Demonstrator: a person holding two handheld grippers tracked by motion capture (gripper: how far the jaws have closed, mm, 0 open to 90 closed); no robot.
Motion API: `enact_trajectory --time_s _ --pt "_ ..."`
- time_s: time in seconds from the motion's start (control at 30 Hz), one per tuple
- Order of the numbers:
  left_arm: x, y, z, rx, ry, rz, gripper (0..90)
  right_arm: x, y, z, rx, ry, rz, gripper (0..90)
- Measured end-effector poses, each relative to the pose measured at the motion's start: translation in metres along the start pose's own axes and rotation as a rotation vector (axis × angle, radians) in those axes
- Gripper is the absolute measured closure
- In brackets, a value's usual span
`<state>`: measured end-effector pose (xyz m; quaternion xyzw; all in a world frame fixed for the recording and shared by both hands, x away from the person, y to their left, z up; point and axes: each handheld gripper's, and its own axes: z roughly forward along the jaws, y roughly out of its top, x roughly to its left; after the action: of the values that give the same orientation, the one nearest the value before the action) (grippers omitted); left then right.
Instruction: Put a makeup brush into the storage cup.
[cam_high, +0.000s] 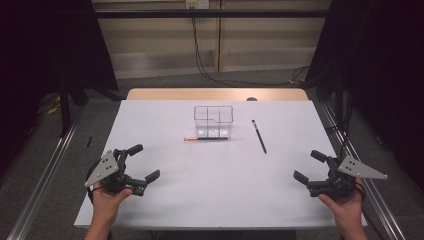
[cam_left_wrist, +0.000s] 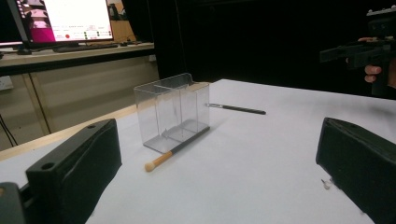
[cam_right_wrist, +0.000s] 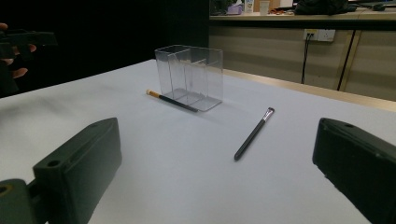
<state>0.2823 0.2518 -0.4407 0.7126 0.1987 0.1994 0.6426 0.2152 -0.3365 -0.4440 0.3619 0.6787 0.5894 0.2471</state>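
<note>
A clear plastic organiser box (cam_high: 213, 121) (cam_left_wrist: 172, 116) (cam_right_wrist: 190, 76) with inner dividers stands upright at the table's far middle. A brush with an orange-tipped handle (cam_high: 200, 139) (cam_left_wrist: 175, 149) (cam_right_wrist: 172, 100) lies flat along the box's near side. A black brush (cam_high: 259, 136) (cam_left_wrist: 236, 108) (cam_right_wrist: 253, 133) lies flat to the right of the box. My left gripper (cam_high: 143, 162) is held at the near left, open and holding nothing. My right gripper (cam_high: 309, 166) is held at the near right, open and holding nothing.
The white table top (cam_high: 215, 185) reaches a wooden strip (cam_high: 215, 94) at the far edge. Metal rails (cam_high: 45, 175) run along both sides. Cables (cam_high: 210, 70) hang at the back wall. A monitor (cam_left_wrist: 65, 21) stands on a side desk.
</note>
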Motion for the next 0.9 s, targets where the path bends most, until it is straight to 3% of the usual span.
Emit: enact_trajectory --time_s 0.27,0.33,0.67,0.9 --pt "0.001 0.000 0.001 -0.010 -0.001 -0.006 0.0 0.001 0.000 0.000 0.001 0.002 -0.006 0.8" --pt "0.001 0.000 0.001 0.002 -0.002 0.007 0.0 0.001 0.000 0.001 -0.001 0.003 -0.007 0.8" --pt "-0.002 0.000 0.006 -0.033 -0.030 -0.007 0.0 0.004 0.001 0.002 -0.022 0.014 -0.008 0.6" --pt "-0.007 0.002 0.017 -0.035 -0.054 0.018 0.0 0.005 0.001 0.012 -0.039 0.036 -0.012 0.5"
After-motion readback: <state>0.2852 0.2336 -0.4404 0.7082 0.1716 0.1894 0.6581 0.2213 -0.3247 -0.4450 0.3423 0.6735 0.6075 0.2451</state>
